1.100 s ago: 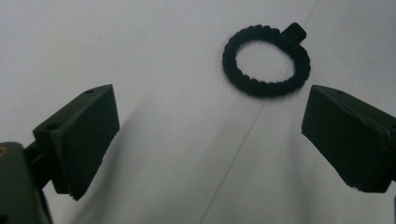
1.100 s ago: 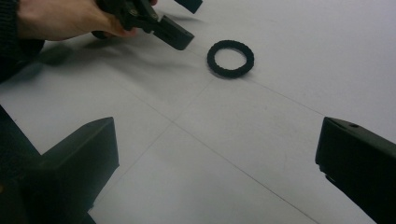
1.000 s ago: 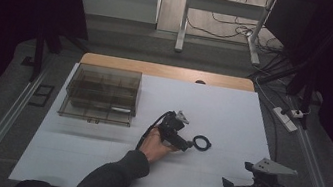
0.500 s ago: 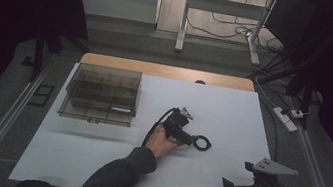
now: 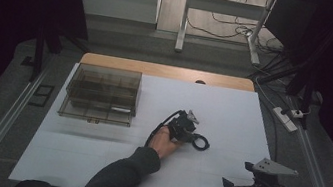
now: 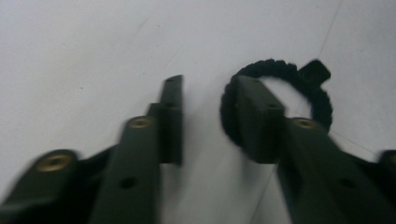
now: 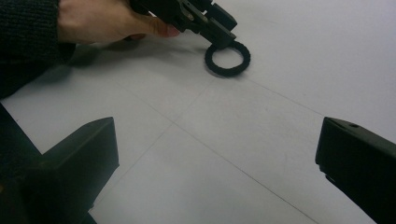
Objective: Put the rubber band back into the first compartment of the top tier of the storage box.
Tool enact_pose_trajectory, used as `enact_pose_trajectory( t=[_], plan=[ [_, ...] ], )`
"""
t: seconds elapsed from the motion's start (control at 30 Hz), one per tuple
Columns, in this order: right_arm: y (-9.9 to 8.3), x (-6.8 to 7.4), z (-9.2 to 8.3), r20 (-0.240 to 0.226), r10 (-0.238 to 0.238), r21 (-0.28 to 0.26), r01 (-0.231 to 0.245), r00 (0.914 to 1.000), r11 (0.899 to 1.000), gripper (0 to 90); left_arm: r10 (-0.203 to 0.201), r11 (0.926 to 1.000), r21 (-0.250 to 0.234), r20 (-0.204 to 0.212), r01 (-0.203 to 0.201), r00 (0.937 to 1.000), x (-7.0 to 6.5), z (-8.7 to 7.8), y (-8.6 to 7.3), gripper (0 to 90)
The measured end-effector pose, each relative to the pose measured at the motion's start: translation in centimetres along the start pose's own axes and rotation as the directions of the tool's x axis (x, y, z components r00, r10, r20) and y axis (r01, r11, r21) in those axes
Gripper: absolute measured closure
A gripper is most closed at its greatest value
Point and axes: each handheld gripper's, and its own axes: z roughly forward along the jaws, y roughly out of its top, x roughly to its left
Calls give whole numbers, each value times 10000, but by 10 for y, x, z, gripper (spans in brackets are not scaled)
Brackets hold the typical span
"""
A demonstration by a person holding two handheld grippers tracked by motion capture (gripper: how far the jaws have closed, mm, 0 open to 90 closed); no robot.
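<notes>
The left gripper (image 6: 201,121) has just been closing; one jaw sits inside the black braided hair tie (image 6: 322,100) on the white table (image 5: 94,153), apparently not yet pinching it. The right gripper (image 7: 217,158) gapes wide.

No text, label, brand, number or sign can be read anywhere — not on the white surface (image 5: 233,109), not on the clear compartment box (image 5: 102,94) at the left of the high view, which bears a pale strip on its front wall too small to make out. The black hair tie (image 6: 280,100) and both tools carry no lettering that shows — only plain brass screws on the left gripper's fingers (image 6: 170,121).
</notes>
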Motion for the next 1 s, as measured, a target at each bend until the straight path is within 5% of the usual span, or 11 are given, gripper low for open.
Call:
enact_pose_trajectory(
  t=[0.03, 0.17, 0.47, 1.0],
  plan=[
    [0, 0, 0, 9, -12, 5, 12, 10000, 10000, 0, 30, 10000, 7, 88, -30, 10000, -2, 0, -1, 826],
    [0, 0, 0, 6, -21, 2, 21, 10000, 10000, 0, 87, 9999, 150, -51, -86, 9999, -5, -1, 0, 860],
    [0, 0, 0, 25, -14, 14, 14, 10000, 10000, 0, -327, 9990, 301, 4, 327, 9995, -2, -9, -2, 869],
    [0, 0, 0, 39, 21, 28, -21, 10000, 10000, 0, -894, 9952, 415, 109, 889, 9959, 4, -48, -15, 869]
  ],
)
